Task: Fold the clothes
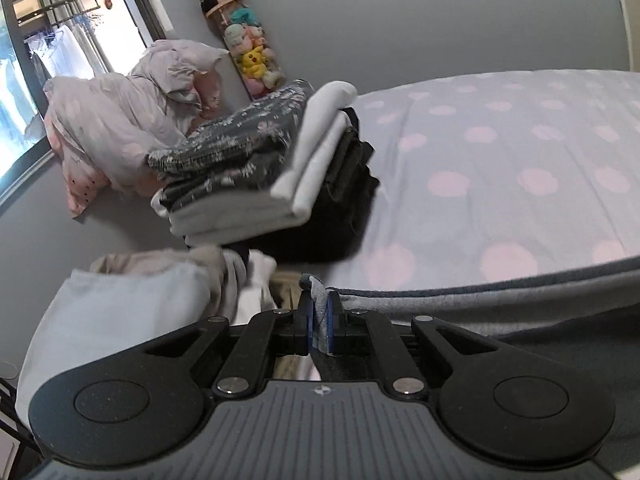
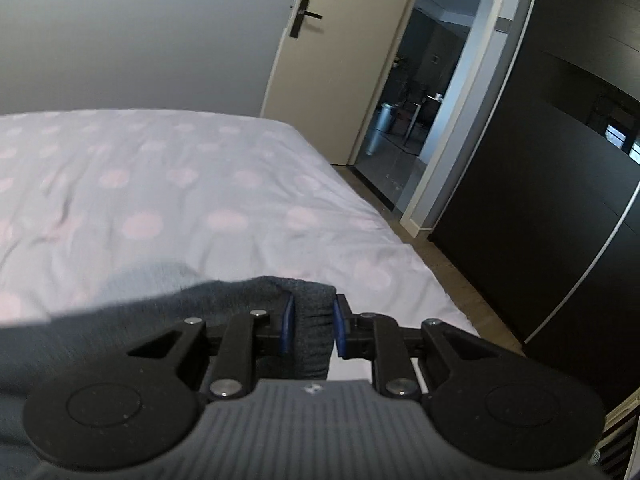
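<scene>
The left gripper [image 1: 319, 322] sits at the bottom centre of its view, its blue pads pinched tight on a thin edge of the grey garment [image 1: 500, 312], which pokes up between them and runs off to the lower right of the frame. In the right wrist view, the right gripper [image 2: 310, 330] is clamped on a thick, ribbed fold of the same grey knit [image 2: 312, 320]; the cloth fills the gap between the pads and spreads away to the lower left.

Beyond the left gripper, at centre left of the frame, stands a stack of folded clothes [image 1: 256, 168]: white pieces, a dark flowered one and black ones. Below it at lower left lie loose pale clothes [image 1: 132, 292]. A crumpled pink duvet [image 1: 120, 120] is heaped at upper left, near a hanging column of plush toys [image 1: 248, 48] on the wall. The bed [image 1: 520, 168], in a lilac sheet with pink spots, fills the right side.

Past the right gripper, the bed [image 2: 160, 184] crosses the middle, an open door [image 2: 340, 60] stands at upper centre and a black wardrobe [image 2: 540, 200] stands on the right.
</scene>
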The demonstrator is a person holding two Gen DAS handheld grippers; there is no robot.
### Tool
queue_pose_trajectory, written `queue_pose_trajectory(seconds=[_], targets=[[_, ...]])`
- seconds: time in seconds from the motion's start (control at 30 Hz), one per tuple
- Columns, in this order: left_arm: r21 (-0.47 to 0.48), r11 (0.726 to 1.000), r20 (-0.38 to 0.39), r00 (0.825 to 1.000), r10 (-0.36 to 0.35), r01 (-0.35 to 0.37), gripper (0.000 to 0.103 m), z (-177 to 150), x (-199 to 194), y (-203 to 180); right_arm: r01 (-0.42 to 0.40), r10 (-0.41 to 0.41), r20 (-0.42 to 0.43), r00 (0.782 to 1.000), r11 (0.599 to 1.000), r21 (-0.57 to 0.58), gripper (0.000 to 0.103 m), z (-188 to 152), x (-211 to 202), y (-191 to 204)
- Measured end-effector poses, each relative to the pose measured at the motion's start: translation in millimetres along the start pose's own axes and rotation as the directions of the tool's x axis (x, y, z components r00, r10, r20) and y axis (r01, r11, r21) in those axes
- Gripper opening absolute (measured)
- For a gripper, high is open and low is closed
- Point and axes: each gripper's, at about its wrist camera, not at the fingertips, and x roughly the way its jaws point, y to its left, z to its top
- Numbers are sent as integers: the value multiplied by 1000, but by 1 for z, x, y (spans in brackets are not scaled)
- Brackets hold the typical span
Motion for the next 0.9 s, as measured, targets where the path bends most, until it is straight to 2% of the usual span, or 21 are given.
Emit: queue_pose_trajectory(seconds=[0.17,0.27,0.33,0.37,0.4,0.47,0.5,0.63,0.77,0.9], targets=[[54,998,-40,999,22,-20,8,5,42,-24,13,-13,-22,1000,1000,6,22,7,31,29],[82,996,-78,997,-13,19,11,0,62,-44,12,-13,-61,998,1000,-16,24,-1,49,50],[95,995,-106,994,-6,16,20,-4,72,-54,14,-16,-80,997,999,-29,28,-6,58,60],[88,996,-105,994,-11,20,20,-6,74,-54,29,-31,-83,996,999,-34,36,-7,59,62],[82,996,-104,995,-16,24,26,-9,75,-54,44,-47,-82,996,998,-33,47,-7,59,63],[69,997,-84,996,-29,35,40,-14,71,-51,48,-49,-79,996,999,-15,56,-7,54,56],[64,997,-64,997,-39,43,50,-18,65,-46,54,-54,-77,996,999,-1,57,-7,48,51],[95,990,13,994,-105,103,53,-35,32,-34,69,-65,-90,994,996,47,60,-13,22,30],[207,962,57,980,-192,177,53,-65,0,-30,43,-35,-114,993,997,65,61,-38,-13,15],[392,895,74,963,-260,212,53,-106,-23,-37,21,-10,-146,989,997,74,62,-79,-51,4]])
